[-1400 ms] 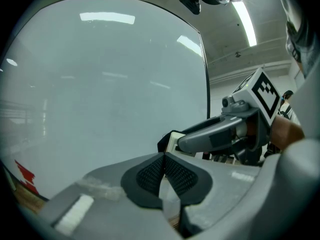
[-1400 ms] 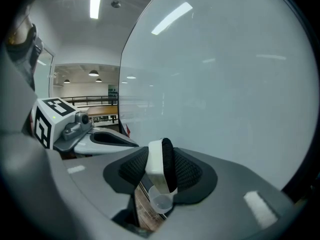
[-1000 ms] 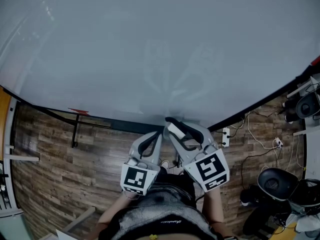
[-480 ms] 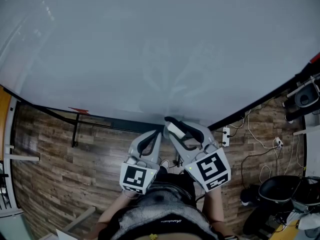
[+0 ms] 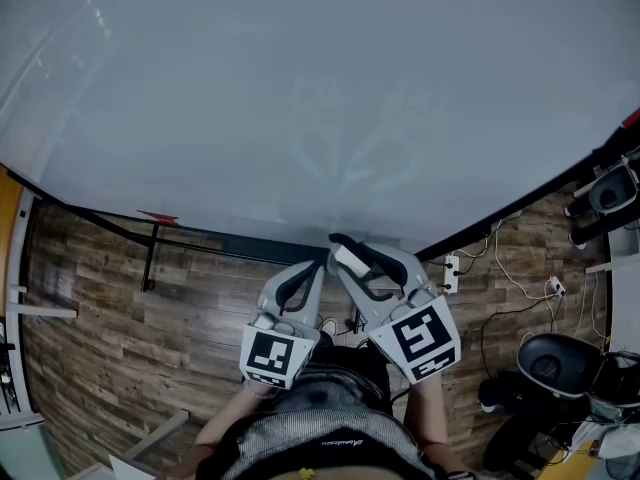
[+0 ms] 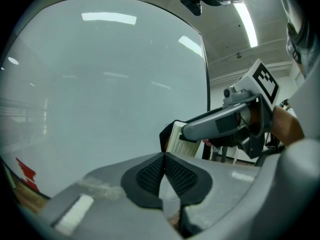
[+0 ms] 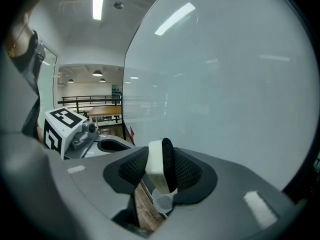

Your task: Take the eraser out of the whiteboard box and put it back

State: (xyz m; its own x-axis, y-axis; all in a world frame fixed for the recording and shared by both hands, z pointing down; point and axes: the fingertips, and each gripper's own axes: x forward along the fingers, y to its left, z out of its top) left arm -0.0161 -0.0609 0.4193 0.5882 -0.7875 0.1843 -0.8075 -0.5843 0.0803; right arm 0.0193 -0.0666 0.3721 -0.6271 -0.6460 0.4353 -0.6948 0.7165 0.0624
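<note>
While right gripper (image 5: 343, 251) clamps eraser (image 7: 157, 165) edgewise before whiteboard (image 5: 300, 98), left gripper (image 6: 163, 157) sits pinched together, empty; narrow hold could let eraser twist loose on return to box, unseen here.

You have two in all: one left hand-held gripper (image 5: 315, 270) and one right hand-held gripper (image 5: 344, 250); also one eraser (image 7: 156, 164), one whiteboard (image 5: 300, 98) and one power strip (image 5: 451, 273).

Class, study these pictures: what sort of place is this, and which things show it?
Probably an indoor office or lab: a large whiteboard, a power strip with cables on the wood-plank floor, and a black office chair.
</note>
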